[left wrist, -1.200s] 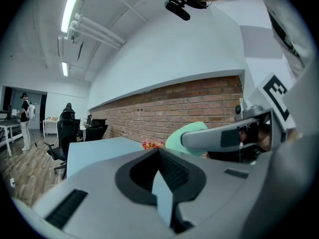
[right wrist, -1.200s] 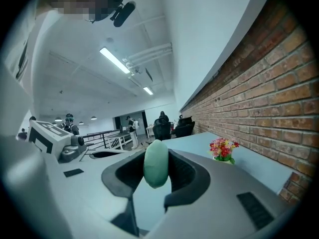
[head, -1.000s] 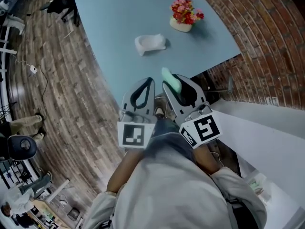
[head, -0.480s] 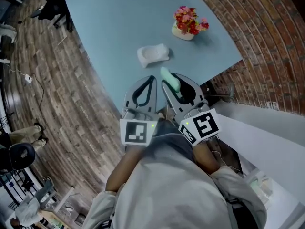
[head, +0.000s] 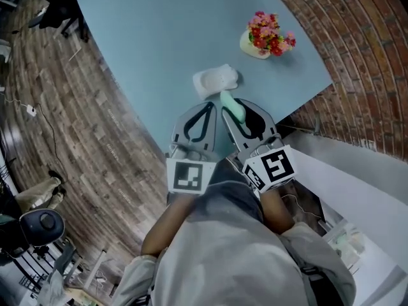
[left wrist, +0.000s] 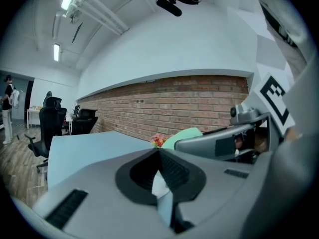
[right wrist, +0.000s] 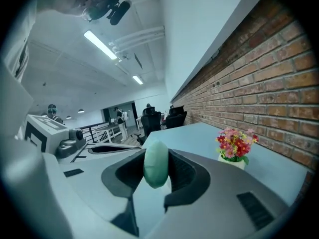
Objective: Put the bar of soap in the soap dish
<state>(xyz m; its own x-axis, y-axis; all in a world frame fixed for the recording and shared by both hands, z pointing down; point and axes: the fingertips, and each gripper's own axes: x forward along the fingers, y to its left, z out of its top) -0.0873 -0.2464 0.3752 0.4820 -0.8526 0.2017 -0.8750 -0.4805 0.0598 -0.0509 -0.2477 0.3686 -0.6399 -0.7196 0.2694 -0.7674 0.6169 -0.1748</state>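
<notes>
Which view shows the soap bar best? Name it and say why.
The right gripper view: the soap bar sits large and centred, clamped between the jaws. The head view shows it small from above; the left gripper view shows only a green sliver.

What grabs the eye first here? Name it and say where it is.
The pale green bar of soap stands out, pinched between the jaws of the right gripper and held close to the near side of the white soap dish on the blue table. Next come the red and pink flowers in a small pot at the table's far right, beside the brick wall.
</notes>
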